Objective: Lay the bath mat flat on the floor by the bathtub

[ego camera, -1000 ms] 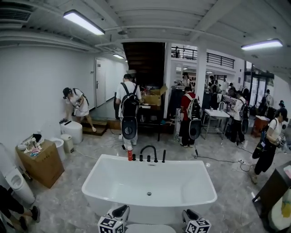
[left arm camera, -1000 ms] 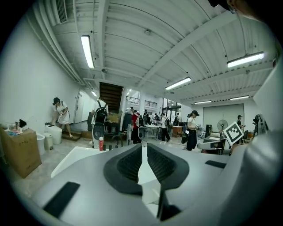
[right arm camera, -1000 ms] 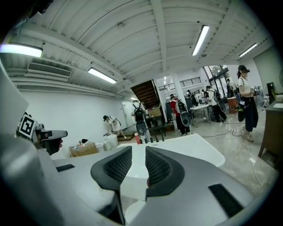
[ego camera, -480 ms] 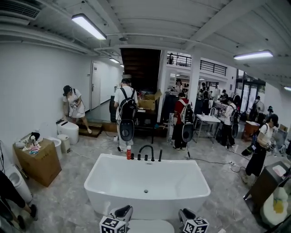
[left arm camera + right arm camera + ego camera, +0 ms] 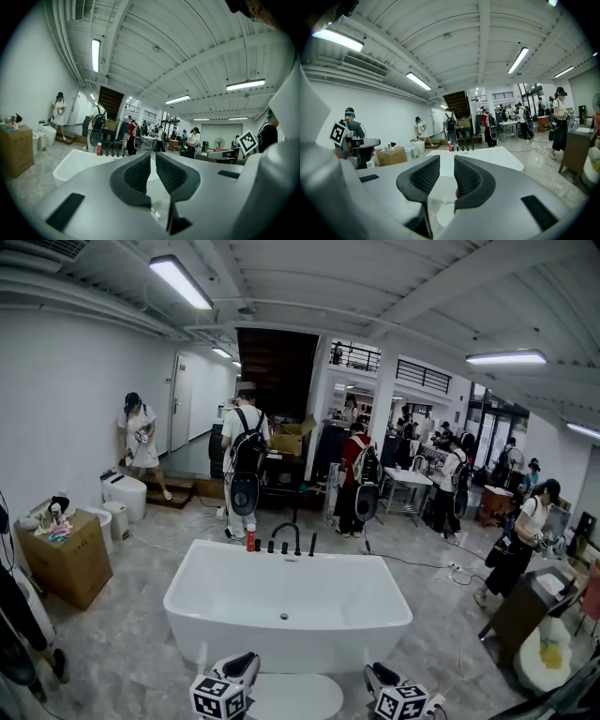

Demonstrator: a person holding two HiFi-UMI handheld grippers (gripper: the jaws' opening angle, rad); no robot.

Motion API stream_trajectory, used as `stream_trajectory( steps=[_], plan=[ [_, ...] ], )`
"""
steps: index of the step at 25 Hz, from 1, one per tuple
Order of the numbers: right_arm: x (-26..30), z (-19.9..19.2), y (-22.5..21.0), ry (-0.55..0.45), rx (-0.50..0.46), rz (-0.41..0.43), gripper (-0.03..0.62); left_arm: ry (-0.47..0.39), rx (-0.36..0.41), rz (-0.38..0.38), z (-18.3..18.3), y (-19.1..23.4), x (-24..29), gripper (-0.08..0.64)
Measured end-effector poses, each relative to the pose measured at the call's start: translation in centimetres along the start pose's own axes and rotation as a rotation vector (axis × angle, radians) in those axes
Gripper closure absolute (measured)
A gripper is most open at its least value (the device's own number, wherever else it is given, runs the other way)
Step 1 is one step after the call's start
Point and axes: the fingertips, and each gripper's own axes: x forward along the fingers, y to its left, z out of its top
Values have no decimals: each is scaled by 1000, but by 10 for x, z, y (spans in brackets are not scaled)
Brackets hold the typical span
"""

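The white bathtub [image 5: 286,601] stands in the middle of the head view, with a black tap [image 5: 286,538] on its far rim. Both grippers sit at the bottom edge, on the near side of the tub: the left gripper [image 5: 246,664] and the right gripper [image 5: 375,673]. Between them lies a white rounded flat thing [image 5: 292,697], cut off by the frame; I cannot tell whether it is the bath mat. In their own views the left gripper [image 5: 153,157] and the right gripper [image 5: 447,161] point over the tub, pads slightly apart, nothing between them.
A cardboard box [image 5: 58,559] and a toilet [image 5: 122,493] stand at the left wall. A person's leg [image 5: 19,634] is at the near left. A dark cabinet [image 5: 525,610] stands at the right. Several people with backpacks [image 5: 246,451] stand beyond the tub. A red bottle [image 5: 250,541] sits by the tap.
The head view has shifted, so the tub sits a little further left and the ceiling fills more of the frame. Both grippers stay at the bottom edge with their jaws unchanged.
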Motion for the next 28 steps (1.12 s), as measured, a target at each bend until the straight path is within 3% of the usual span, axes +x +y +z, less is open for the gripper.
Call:
stream_trajectory(
  steps=[6, 14, 19, 28],
  plan=[
    [-45, 16, 5, -40, 3, 12, 476, -34, 24, -2, 14, -34, -22, 512],
    [-123, 14, 2, -89, 7, 61, 476, -53, 34, -37, 19, -123, -55, 517],
    [-176, 2, -15, -91, 18, 44, 477, -37, 38, -45, 8, -173, -68, 520],
    [-225, -14, -21, -105, 54, 48, 480, -52, 25, -40, -2, -210, -102, 526]
  ],
)
